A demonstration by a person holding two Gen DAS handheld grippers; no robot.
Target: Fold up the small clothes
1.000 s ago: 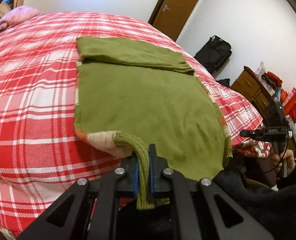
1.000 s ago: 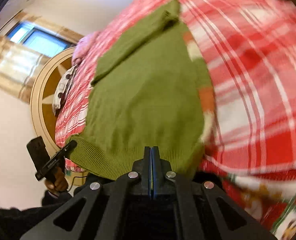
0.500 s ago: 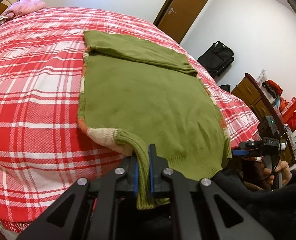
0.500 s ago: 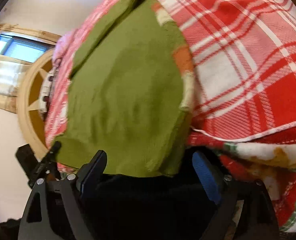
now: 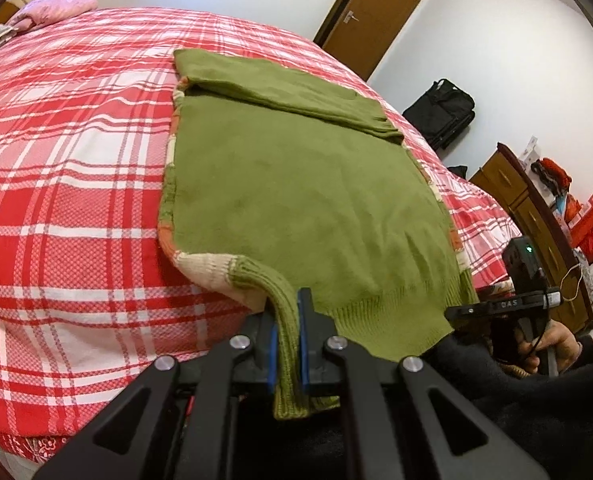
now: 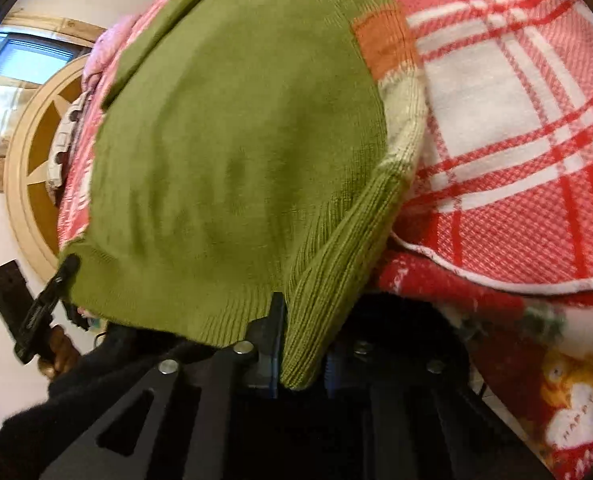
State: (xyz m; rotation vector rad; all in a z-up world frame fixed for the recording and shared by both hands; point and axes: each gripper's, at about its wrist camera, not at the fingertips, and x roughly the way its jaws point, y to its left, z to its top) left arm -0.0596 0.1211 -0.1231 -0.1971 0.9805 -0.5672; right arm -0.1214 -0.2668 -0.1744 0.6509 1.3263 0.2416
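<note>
A green knit sweater [image 5: 304, 188] lies flat on the red plaid bed, its sleeve folded across the far end. Orange and cream stripes show along its edges. My left gripper [image 5: 286, 320] is shut on the sweater's ribbed hem at the near left corner. In the right wrist view the sweater [image 6: 232, 152] fills the frame. My right gripper [image 6: 300, 344] has the ribbed hem at the near right corner between its fingers, closed around it. The right gripper also shows in the left wrist view [image 5: 508, 304] at the hem's far corner.
The red plaid blanket [image 5: 64, 184] covers the bed. A pink pillow [image 5: 52, 12] lies at the head. A brown door [image 5: 372, 12], a black bag [image 5: 440, 112] and a wooden dresser [image 5: 536, 216] stand beyond the bed. A round wooden headboard [image 6: 36, 152] shows on the left.
My right gripper opened wide half a second ago and has now closed on the hem's right corner. My left gripper kept its hold on the left corner.
</note>
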